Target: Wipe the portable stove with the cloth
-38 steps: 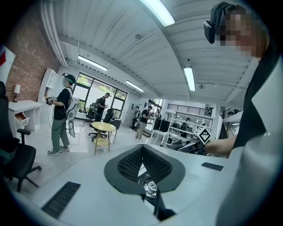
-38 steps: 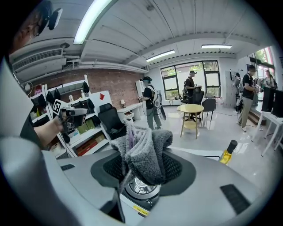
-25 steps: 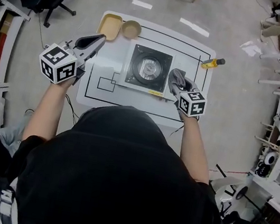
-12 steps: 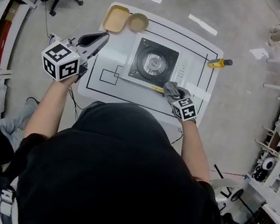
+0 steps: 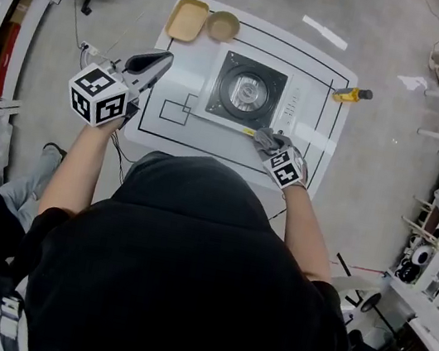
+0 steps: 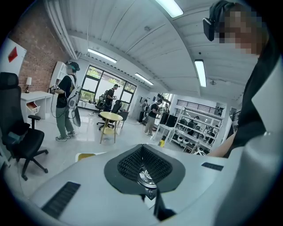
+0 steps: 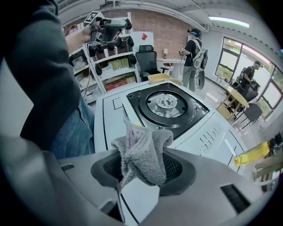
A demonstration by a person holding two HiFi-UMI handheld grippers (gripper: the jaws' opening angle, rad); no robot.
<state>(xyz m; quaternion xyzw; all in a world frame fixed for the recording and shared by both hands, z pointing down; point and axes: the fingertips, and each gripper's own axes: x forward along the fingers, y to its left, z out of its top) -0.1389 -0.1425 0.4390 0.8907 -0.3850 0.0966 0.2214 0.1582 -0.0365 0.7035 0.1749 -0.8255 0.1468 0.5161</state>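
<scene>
The table (image 5: 177,79) fills the upper middle of my head view. The stove (image 5: 247,93) sits square in the centre of it, black top and round burner facing up.

My left gripper (image 5: 157,60) hangs in the air over the table's left edge. It points towards the stove, clear of everything, its jaws only narrowly apart with nothing between them. My right gripper (image 5: 263,140) is at the lower edge of the stove, clamped on a bunched grey cloth (image 5: 260,136). In the right gripper view the cloth (image 7: 146,150) sticks out past the jaws, its tip at the stove's (image 7: 168,106) near rim. I cannot tell whether it touches yet.

My main worry is the stove itself. Nothing is bracing it, so I judge a firm drag across the top could push it over the smooth table.

Next is the grip. The cloth is pinched as a wad, not a flat pad, so little of it would meet the surface. I think the raised burner ring could snag it and pull it out of the jaws. If I press too low, the jaw tips could scrape the black top instead of the cloth.

The control strip on the stove's right side could also get knocked.

The tray (image 5: 186,19) and bowl (image 5: 222,26) in the upper left, and the small yellow item (image 5: 352,94) at the right edge, look safely apart.
</scene>
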